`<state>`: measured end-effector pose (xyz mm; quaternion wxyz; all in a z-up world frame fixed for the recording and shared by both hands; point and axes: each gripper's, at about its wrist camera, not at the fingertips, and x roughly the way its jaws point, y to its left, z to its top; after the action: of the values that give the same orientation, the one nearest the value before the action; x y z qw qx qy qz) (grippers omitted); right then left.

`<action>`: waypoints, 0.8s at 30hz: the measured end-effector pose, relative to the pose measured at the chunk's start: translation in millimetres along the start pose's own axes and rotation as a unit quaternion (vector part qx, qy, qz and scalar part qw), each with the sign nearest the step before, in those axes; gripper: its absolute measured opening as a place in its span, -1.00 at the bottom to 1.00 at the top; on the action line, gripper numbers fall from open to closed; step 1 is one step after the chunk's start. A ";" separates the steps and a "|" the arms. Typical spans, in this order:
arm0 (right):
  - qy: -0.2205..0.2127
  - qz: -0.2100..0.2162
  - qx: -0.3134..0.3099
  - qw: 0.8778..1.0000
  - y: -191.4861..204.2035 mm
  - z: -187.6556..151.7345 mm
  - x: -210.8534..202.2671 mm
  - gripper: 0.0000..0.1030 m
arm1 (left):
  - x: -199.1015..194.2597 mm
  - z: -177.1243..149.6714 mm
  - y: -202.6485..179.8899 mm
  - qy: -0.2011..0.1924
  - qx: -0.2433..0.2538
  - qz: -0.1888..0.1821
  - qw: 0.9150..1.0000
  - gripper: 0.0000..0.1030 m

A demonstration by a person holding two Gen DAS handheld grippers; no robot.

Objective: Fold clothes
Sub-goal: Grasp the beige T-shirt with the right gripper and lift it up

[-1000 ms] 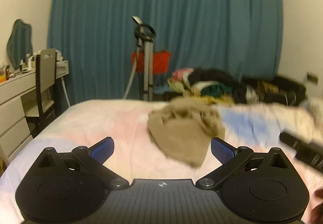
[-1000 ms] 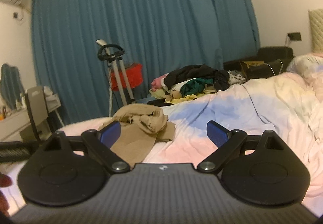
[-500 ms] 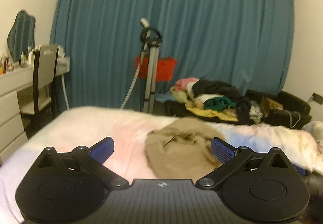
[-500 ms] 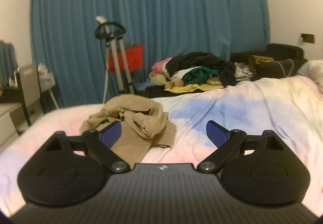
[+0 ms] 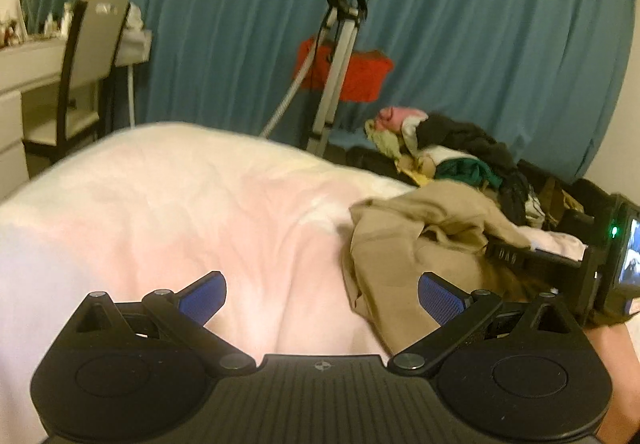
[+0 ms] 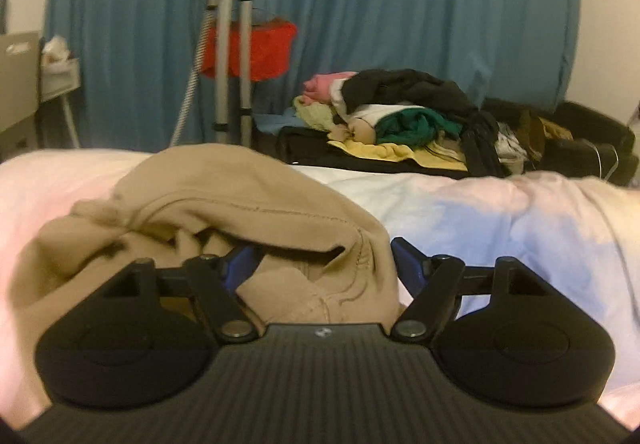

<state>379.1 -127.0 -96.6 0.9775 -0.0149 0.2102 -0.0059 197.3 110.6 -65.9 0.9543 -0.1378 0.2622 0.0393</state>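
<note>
A crumpled tan garment (image 5: 400, 244) lies on the bed (image 5: 180, 204), right of centre in the left wrist view. My left gripper (image 5: 322, 296) hovers open above the pink sheet, its right pad (image 5: 438, 302) over the garment's left edge, nothing between its fingers. My right gripper (image 5: 504, 254) reaches into the garment from the right. In the right wrist view the tan garment (image 6: 248, 204) bulges between the fingers of the right gripper (image 6: 322, 262). Cloth partly hides the left pad (image 6: 240, 264). The fingers still stand well apart.
A mixed pile of clothes (image 6: 404, 112) sits on a dark couch beyond the bed (image 6: 500, 212). A garment steamer stand (image 6: 224, 44) and a red basket stand before the blue curtain. A chair (image 5: 88, 64) and white desk are at the left. A hand (image 5: 616, 364) shows lower right.
Both grippers have dropped towards the bed. The right one has pushed forward into the tan garment and its fingers have narrowed around a fold. The left one has swung left of the garment.
</note>
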 end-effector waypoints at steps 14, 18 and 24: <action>-0.166 0.044 0.008 0.985 -9.8 51.5 -153.0 -0.84 | -26.4 -15.5 -31.4 -0.037 0.078 -0.084 0.993 0.99; -0.206 0.066 0.023 0.976 -33.4 56.9 -223.7 -0.85 | -52.0 -28.8 -58.5 -0.061 0.136 -0.107 0.983 0.99; -0.234 0.099 0.062 0.965 -73.9 45.7 -306.0 -0.85 | -87.0 -69.1 -105.5 -0.078 0.247 -0.128 0.957 0.99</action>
<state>118.6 -194.2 73.1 0.9942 0.0659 -0.0250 0.0817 104.2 -10.4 -52.8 0.9732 0.0735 0.1682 -0.1388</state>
